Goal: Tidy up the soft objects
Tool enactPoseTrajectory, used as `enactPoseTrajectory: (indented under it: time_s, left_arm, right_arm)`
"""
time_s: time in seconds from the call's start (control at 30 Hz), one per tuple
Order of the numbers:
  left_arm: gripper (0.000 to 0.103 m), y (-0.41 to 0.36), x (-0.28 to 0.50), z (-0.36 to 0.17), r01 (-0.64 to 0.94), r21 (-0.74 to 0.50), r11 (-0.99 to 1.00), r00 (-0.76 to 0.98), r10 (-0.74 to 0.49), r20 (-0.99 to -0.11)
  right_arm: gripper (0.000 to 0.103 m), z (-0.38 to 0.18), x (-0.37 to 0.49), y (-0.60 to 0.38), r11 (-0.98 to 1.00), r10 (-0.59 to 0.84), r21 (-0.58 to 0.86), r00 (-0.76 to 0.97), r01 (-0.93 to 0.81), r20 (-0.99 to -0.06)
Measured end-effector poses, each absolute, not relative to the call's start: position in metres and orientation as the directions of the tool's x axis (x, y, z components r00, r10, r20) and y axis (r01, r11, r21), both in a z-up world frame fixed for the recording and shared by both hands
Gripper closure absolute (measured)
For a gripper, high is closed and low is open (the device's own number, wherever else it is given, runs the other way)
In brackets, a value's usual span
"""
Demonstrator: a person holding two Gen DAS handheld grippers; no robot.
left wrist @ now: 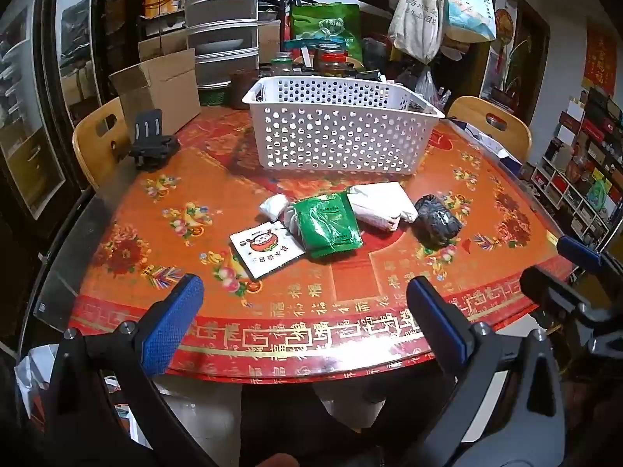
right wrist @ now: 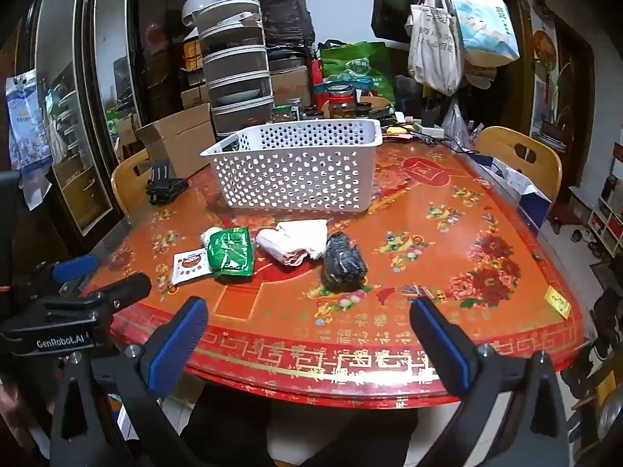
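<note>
A row of soft items lies mid-table in front of a white perforated basket [left wrist: 342, 132] [right wrist: 296, 163]: a small white wad [left wrist: 274, 206], a green packet [left wrist: 329, 227] [right wrist: 229, 251], a flat white sachet with a cartoon print [left wrist: 266, 249] [right wrist: 191, 266], a folded white cloth bundle [left wrist: 381, 204] [right wrist: 298, 243] and a crumpled black bag [left wrist: 438, 214] [right wrist: 344, 258]. My left gripper [left wrist: 305, 311] hovers open over the table's near edge, well short of the items. My right gripper [right wrist: 309, 334] is open too, at the near edge, with nothing between its blue pads [right wrist: 179, 346].
The round table [left wrist: 155, 210] has a red and orange patterned top. A black phone stand [left wrist: 150, 144] and a cardboard box [left wrist: 163, 85] sit at the far left. Jars [left wrist: 331, 60], stacked containers and hanging bags crowd the back. Wooden chairs [right wrist: 520, 155] flank the table.
</note>
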State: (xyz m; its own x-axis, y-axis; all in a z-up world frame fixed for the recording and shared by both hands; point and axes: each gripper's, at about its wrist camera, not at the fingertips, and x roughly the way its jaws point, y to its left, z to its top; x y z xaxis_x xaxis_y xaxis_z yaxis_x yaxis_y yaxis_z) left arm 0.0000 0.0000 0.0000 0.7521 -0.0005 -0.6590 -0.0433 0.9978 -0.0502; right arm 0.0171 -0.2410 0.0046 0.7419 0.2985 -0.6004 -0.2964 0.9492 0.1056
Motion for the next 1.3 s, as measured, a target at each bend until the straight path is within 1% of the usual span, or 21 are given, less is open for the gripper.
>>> enactPoseTrajectory:
  time_s: [0.1, 0.27, 0.43, 1.3]
  left_arm:
    - [0.0, 0.0005, 0.0001, -0.0003, -0.043, -0.062, 0.997, 0.749, -0.009, -0.662]
    - [0.0, 0.0012, 0.0015, -0.0003, -0.044, -0.053, 0.998, 0.748, -0.002, -0.664]
    - [0.0, -0.0025, 0.0015, 0.0019, -0.038, -0.05, 0.998, 0.753, -0.004, -0.658]
    - [0.0, -0.0031, -0.0003, 0.0036, -0.028, -0.055, 0.998, 0.753, -0.015, -0.658]
  right_arm:
    - [0.0, 0.0053, 0.0178, -0.2409, 0.952, 0.285, 0.086, 0.741, -0.295, -0.608]
    - [0.0, 0.0052, 0.0129, -0.2396, 0.955, 0.281, 0.101, 0.746, -0.278, -0.604]
    - [0.0, 0.0044, 0.0189, -0.2431, 0.949, 0.298, 0.107, 0.729, -0.298, -0.616]
    - [0.0, 0.0015, 0.0183, -0.2407, 0.947, 0.304, 0.112, 0.725, -0.301, -0.618]
